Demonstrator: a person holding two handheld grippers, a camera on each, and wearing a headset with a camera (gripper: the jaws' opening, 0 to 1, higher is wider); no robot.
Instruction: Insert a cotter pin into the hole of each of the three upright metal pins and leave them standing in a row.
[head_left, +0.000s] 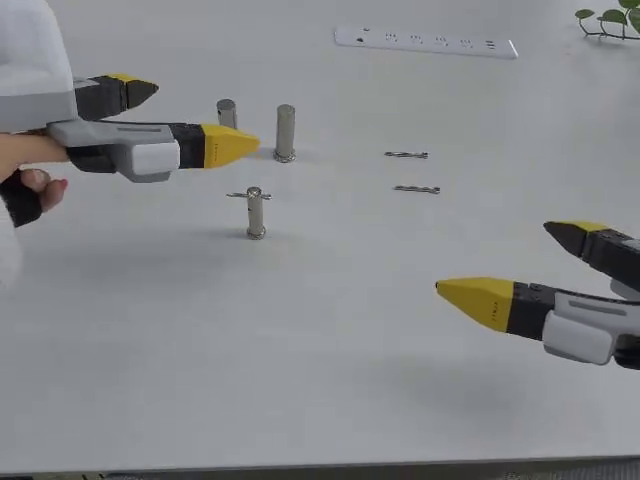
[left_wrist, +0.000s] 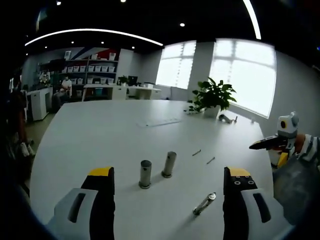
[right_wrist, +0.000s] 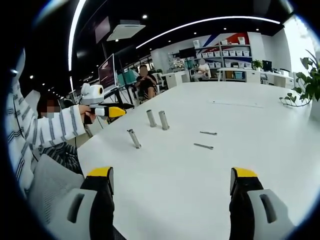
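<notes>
Three metal pins stand on the white table. Two bare ones, a short pin (head_left: 227, 113) and a taller pin (head_left: 285, 132), stand side by side at the back. Nearer me, a third pin (head_left: 255, 212) has a cotter pin through its top. Two loose cotter pins (head_left: 406, 155) (head_left: 417, 189) lie to the right. My left gripper (head_left: 195, 118) hovers open above and left of the pins; its own view has the bare pins (left_wrist: 145, 174) (left_wrist: 169, 164) between its jaws. My right gripper (head_left: 495, 260) hangs open at the lower right, nothing in it.
A white power strip (head_left: 425, 42) lies at the table's far edge, and a plant's leaves (head_left: 610, 20) reach in at the top right corner. Wide bare tabletop (head_left: 320, 350) stretches in front of the pins. People sit at far desks in the right gripper view.
</notes>
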